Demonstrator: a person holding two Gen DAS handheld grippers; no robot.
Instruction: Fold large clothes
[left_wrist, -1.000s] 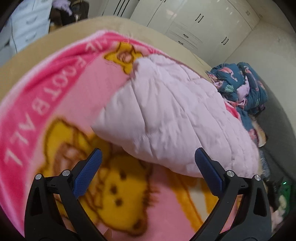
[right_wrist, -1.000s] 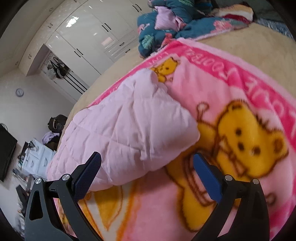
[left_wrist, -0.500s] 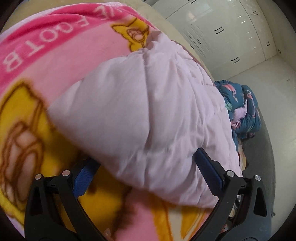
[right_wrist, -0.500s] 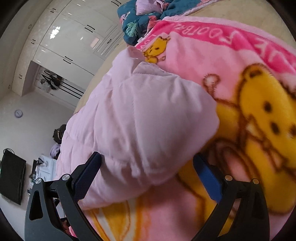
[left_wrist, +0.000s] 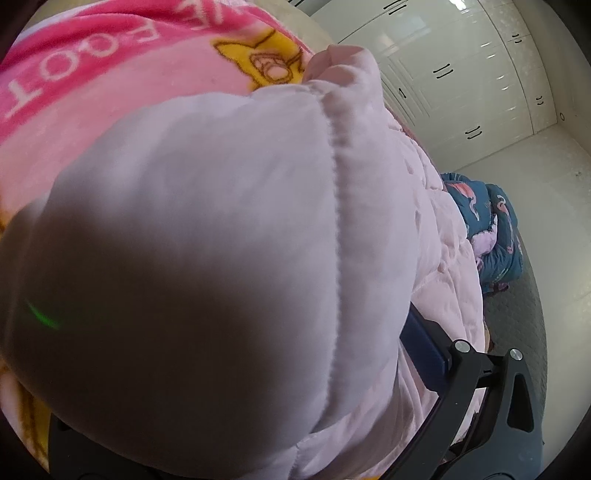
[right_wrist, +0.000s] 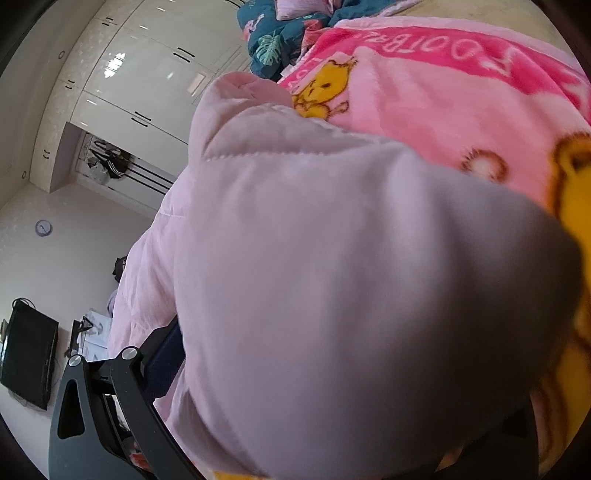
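Both of your wrist views are filled at close range by the pale pink quilted jacket (left_wrist: 207, 266), which presses right up to each lens and hides most of what lies behind it.

Left gripper (left_wrist: 258, 398): you see only one finger, its blue pad (left_wrist: 424, 354) lying against the jacket's side; the other finger is buried under the fabric. The padded bulk sits between the fingers, but you cannot tell from this view whether they are clamped on it or spread wide.

Right gripper (right_wrist: 332, 387): the same condition applies. One black finger with a dark pad (right_wrist: 162, 358) shows at the lower left, touching the jacket (right_wrist: 351, 295); the far finger is barely visible under the cloth. Its grip state cannot be determined.

Beneath the jacket lies the pink bear-print blanket (left_wrist: 92, 81), with white lettering on its darker pink border and yellow bears (right_wrist: 321, 92) printed on it.

Beyond the blanket's far edge, a heap of teal floral bedding (left_wrist: 491, 229) rests well apart from the jacket.

Farthest off, you have white wardrobe doors (left_wrist: 461, 85) along the wall, a black television (right_wrist: 27, 358) at the lower left of the right view, and a round wall clock (right_wrist: 43, 228).
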